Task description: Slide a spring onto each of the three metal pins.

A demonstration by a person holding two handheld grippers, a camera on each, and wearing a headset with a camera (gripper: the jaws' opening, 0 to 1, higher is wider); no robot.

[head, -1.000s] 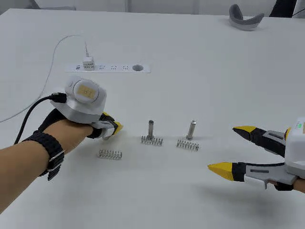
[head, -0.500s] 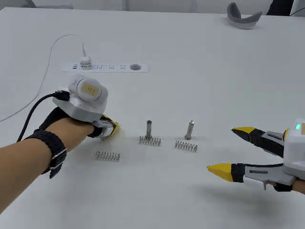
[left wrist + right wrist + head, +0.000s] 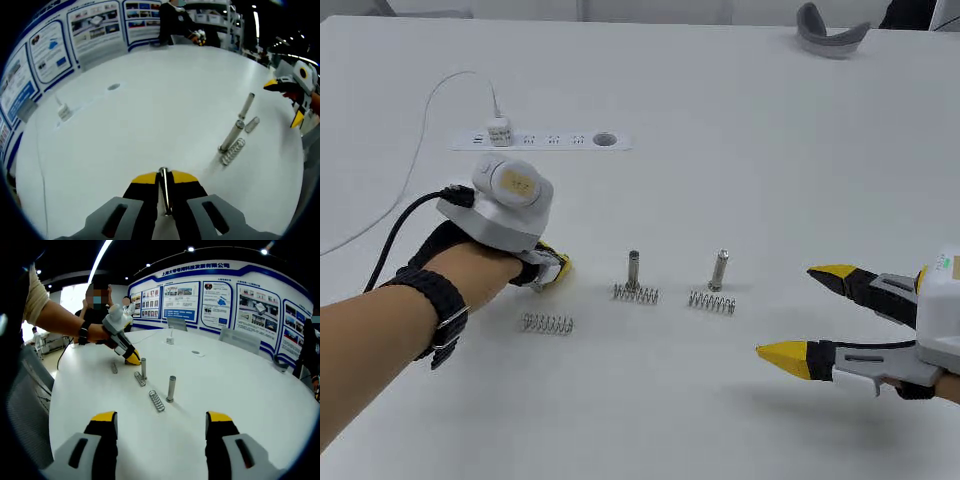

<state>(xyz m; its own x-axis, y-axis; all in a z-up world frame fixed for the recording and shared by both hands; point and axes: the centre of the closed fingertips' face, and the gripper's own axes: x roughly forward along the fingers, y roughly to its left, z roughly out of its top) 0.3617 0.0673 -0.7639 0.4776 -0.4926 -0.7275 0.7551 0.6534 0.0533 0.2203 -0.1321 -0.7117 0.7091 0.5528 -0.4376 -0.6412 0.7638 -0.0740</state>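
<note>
each pin [image 3: 634,268] is shiny metal, each spring [image 3: 636,294] coiled wire, the table [image 3: 740,150] smooth matt white.

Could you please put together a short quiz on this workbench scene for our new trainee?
1. How many springs lie loose on the table? A) one B) two C) three
2. True or false: the right gripper is open and holds nothing.
3. Fill in: the left gripper is shut on a metal ____.
Key: 1 C; 2 true; 3 pin.
</note>
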